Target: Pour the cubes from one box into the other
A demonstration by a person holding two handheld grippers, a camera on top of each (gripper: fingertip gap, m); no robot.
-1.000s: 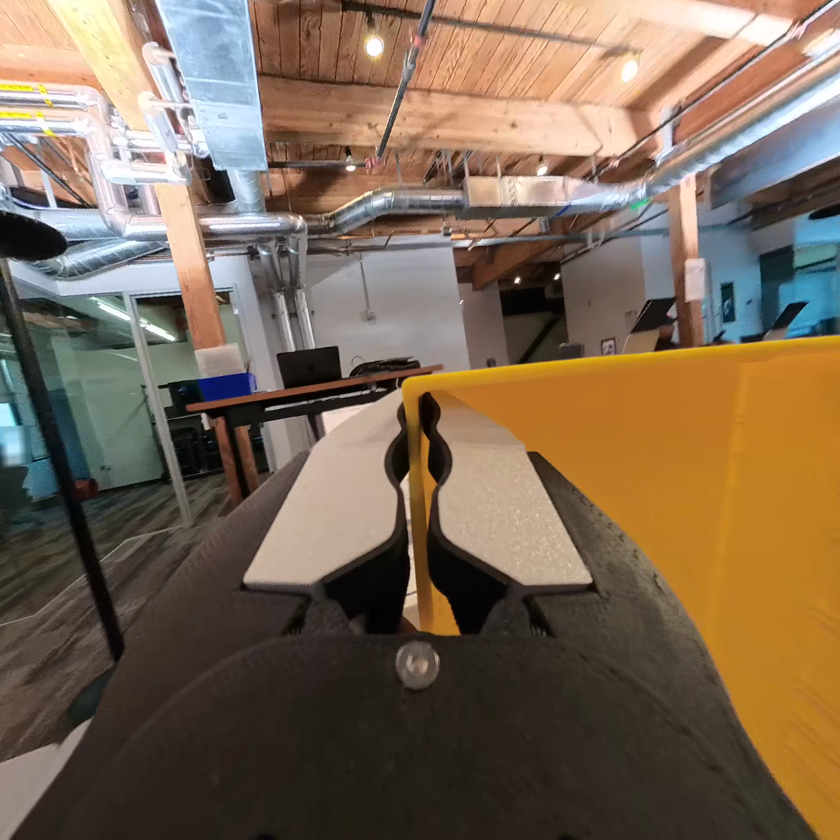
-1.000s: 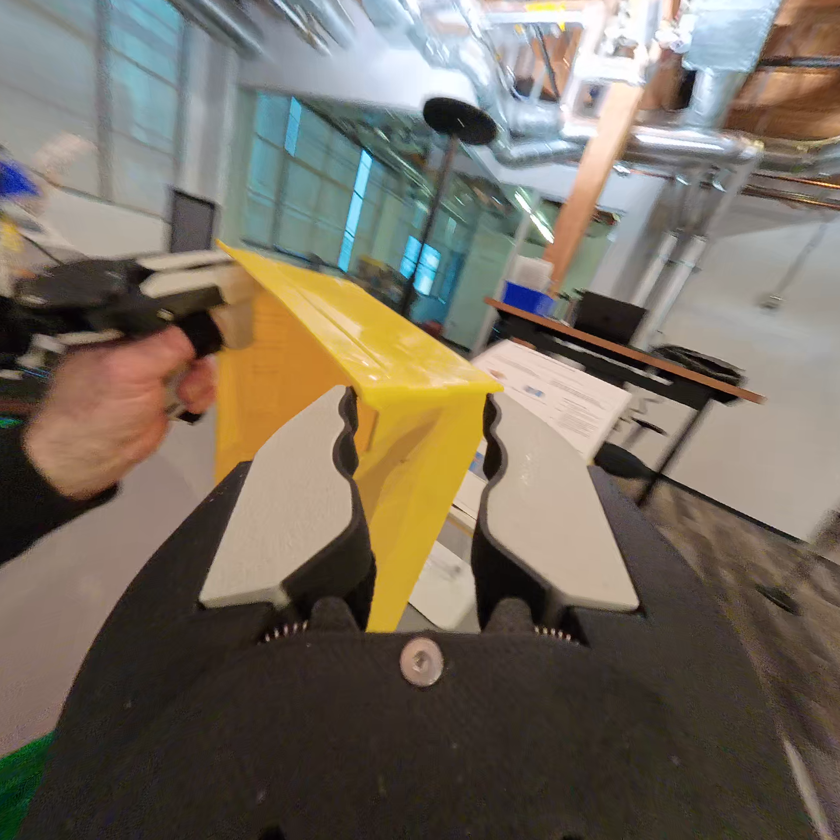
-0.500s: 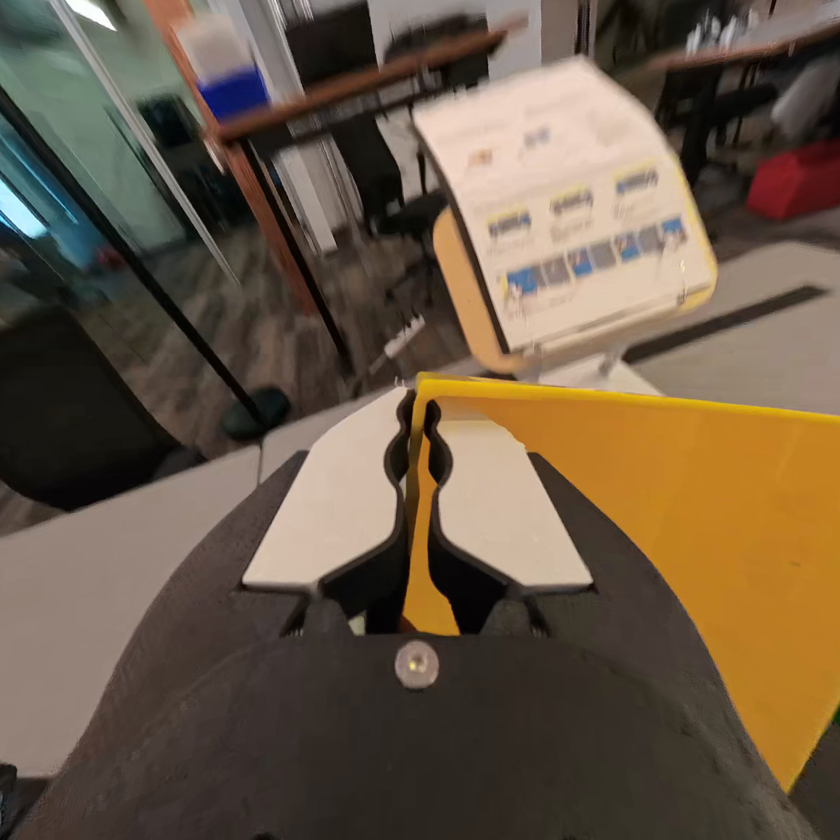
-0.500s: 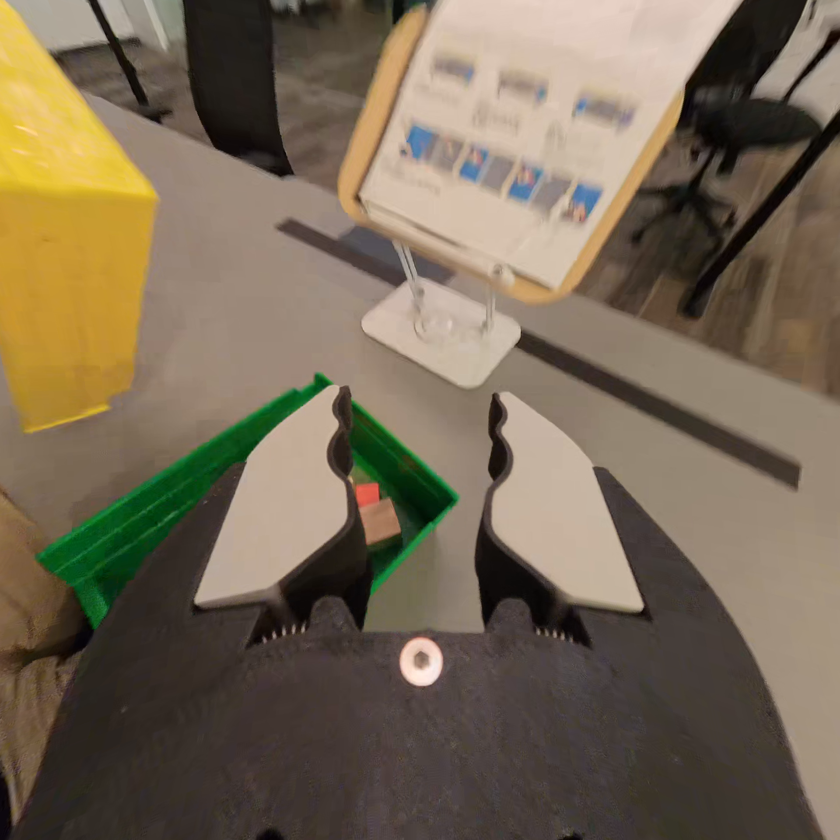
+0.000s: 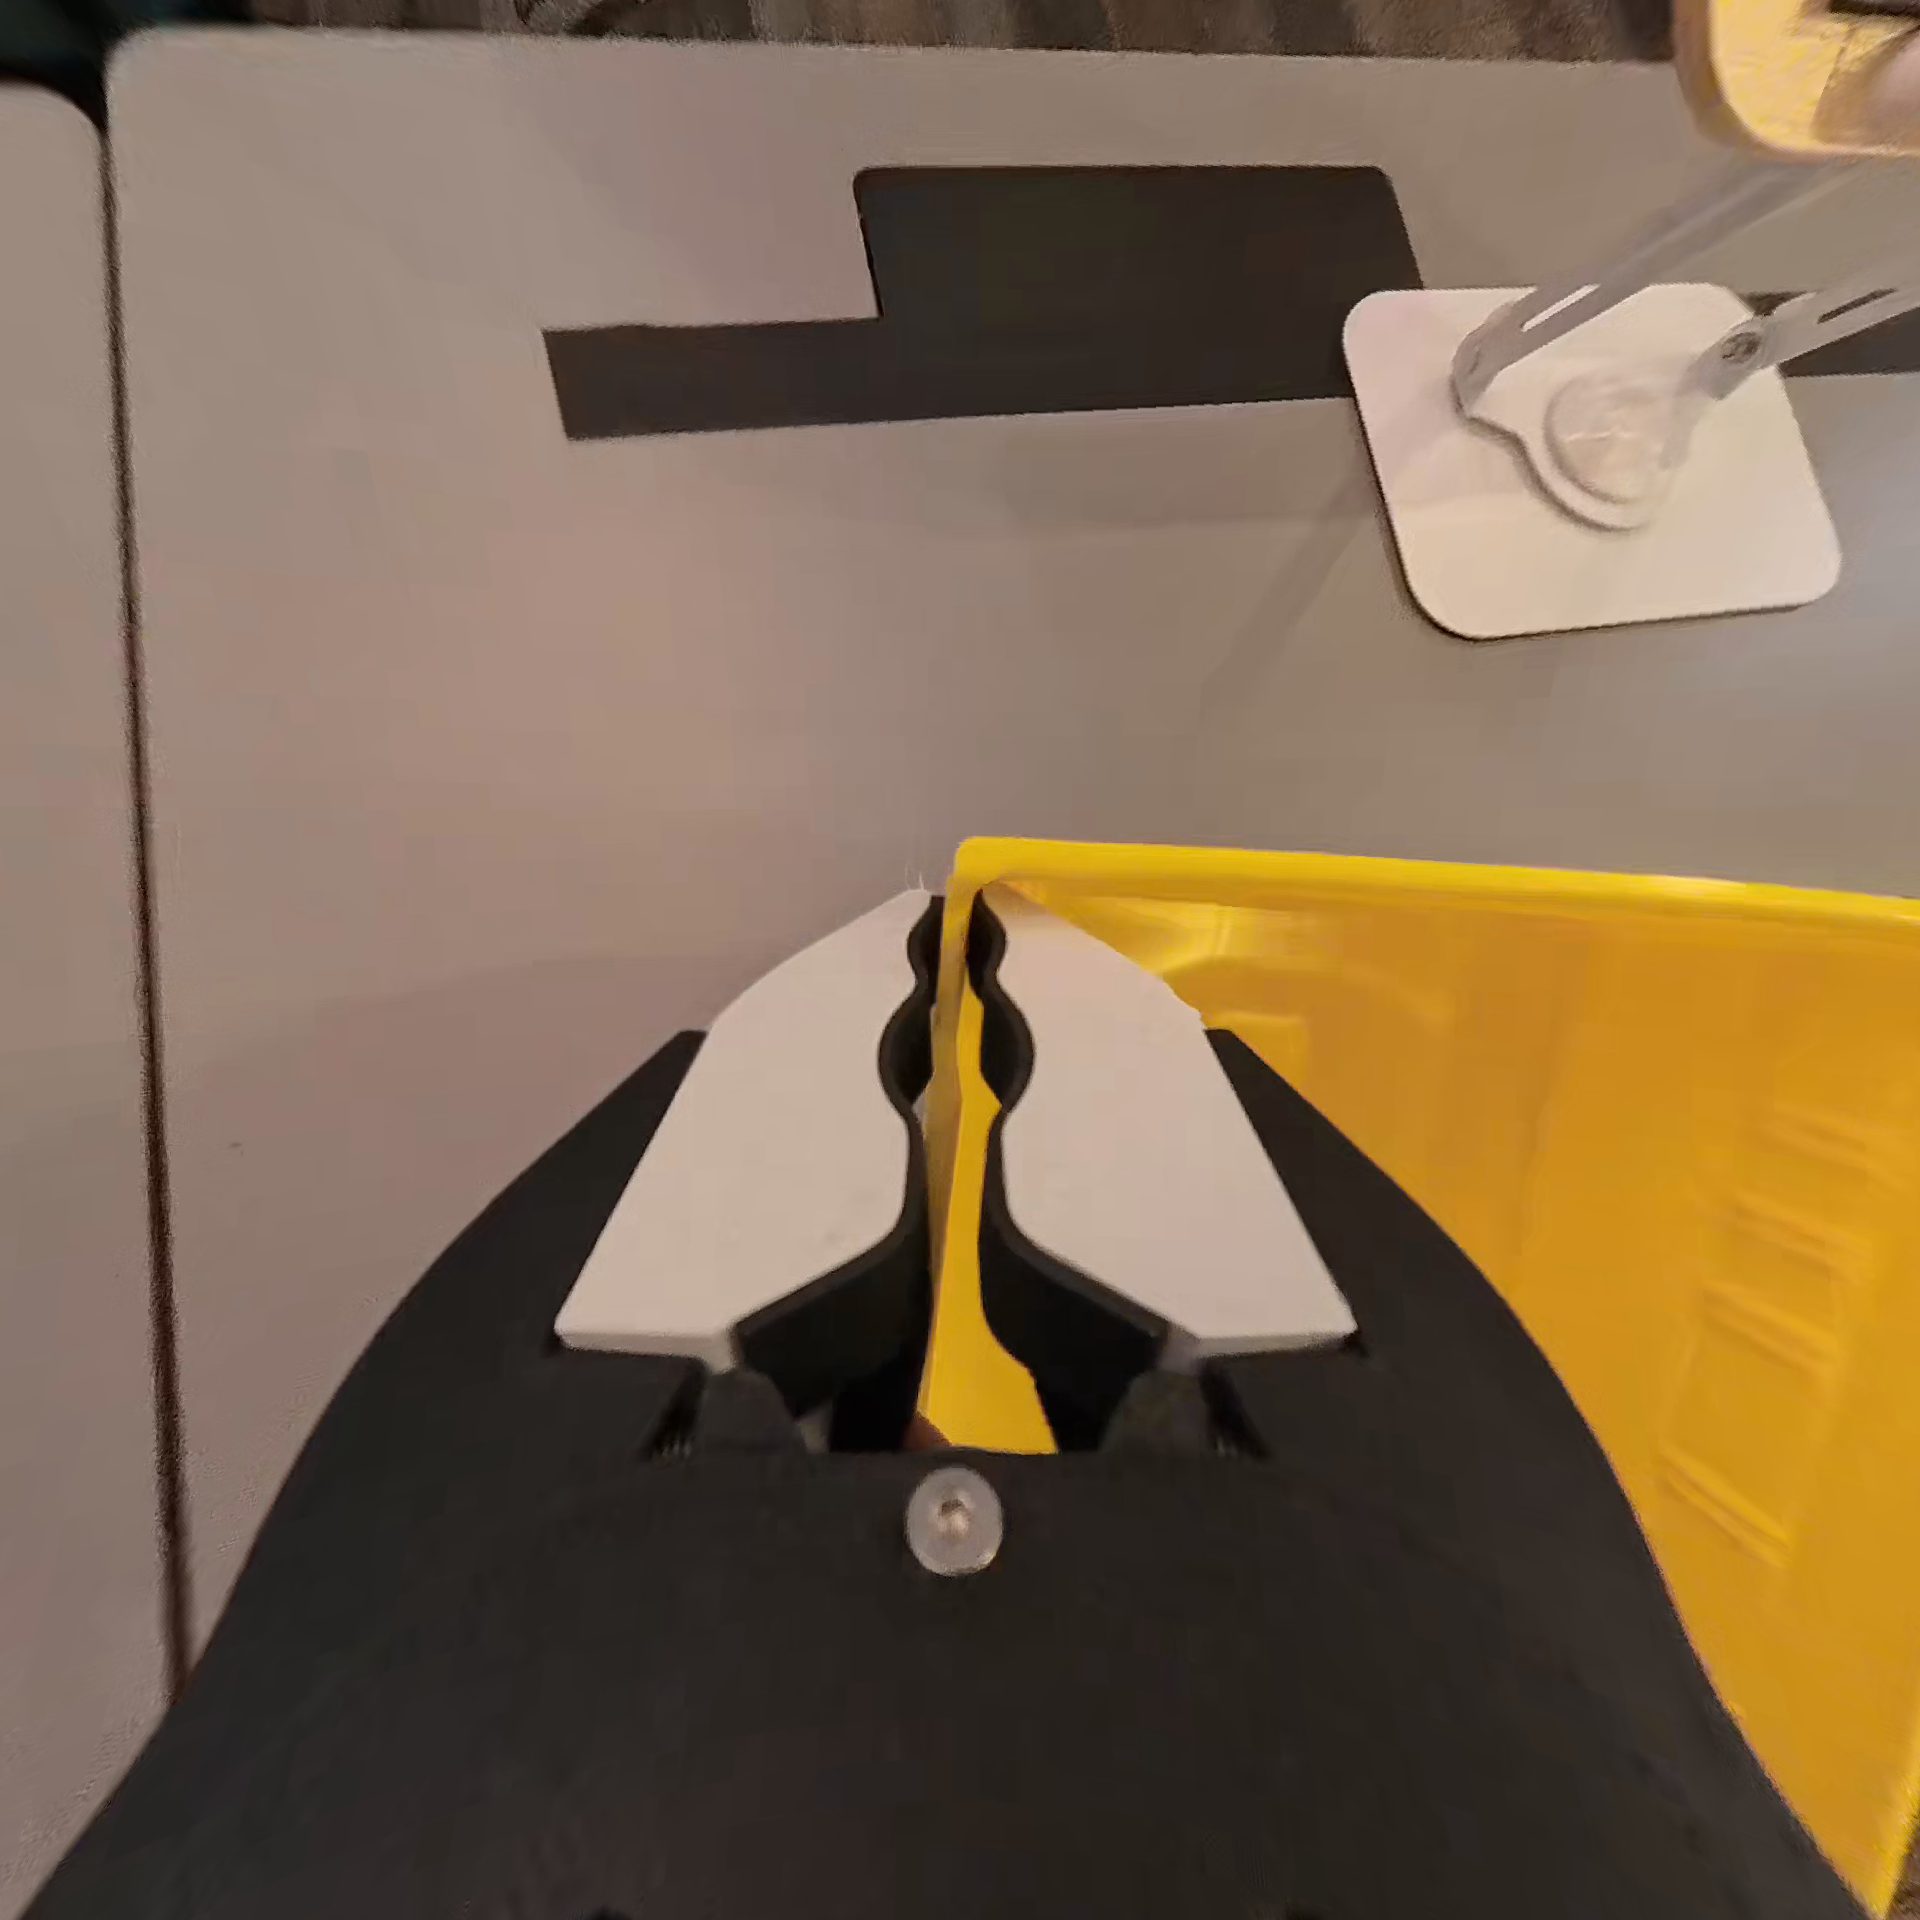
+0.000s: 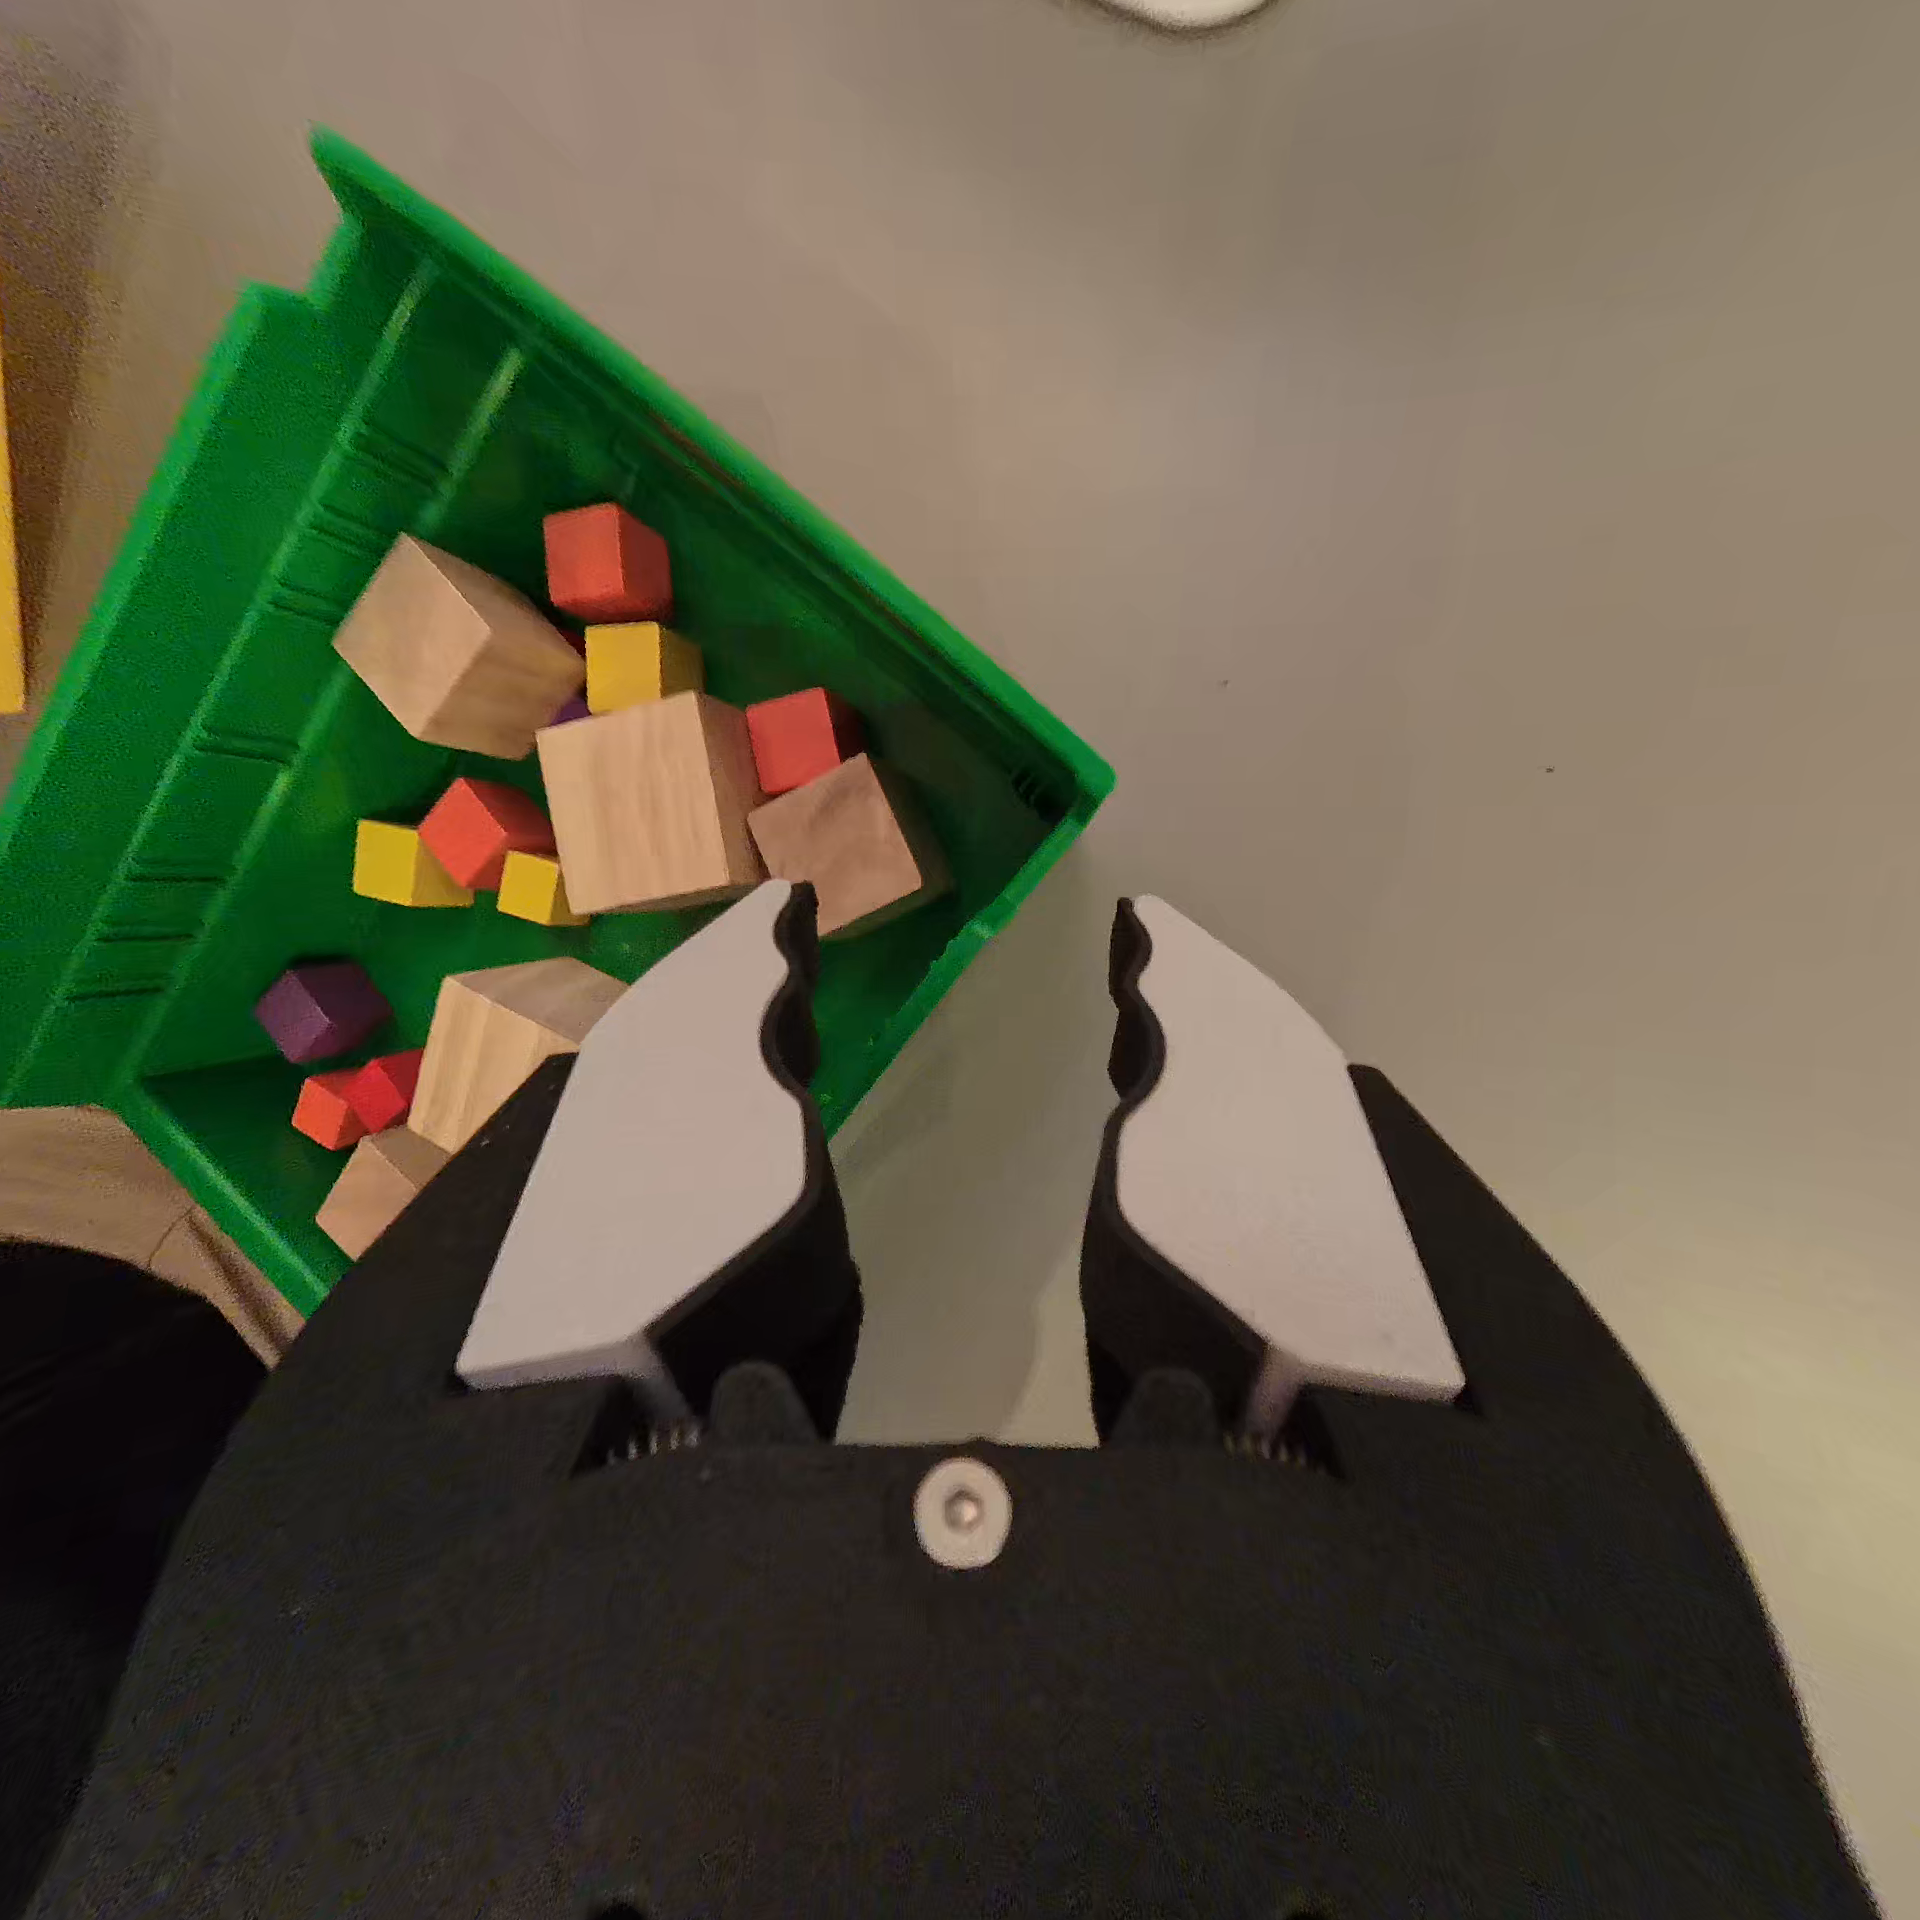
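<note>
in the left tool, yellow box wall clenched; right tool released, no labels.

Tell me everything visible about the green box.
The green box is a shallow rectangular tray of glossy moulded plastic, with ribbed walls and a stepped rim. It sits open side up on the grey table, turned at an angle in the right wrist view. Inside lie loose cubes: large plain wooden ones and small red, yellow and purple ones. The right gripper hovers open over its near corner, one finger overlapping the rim; contact cannot be told.
</note>
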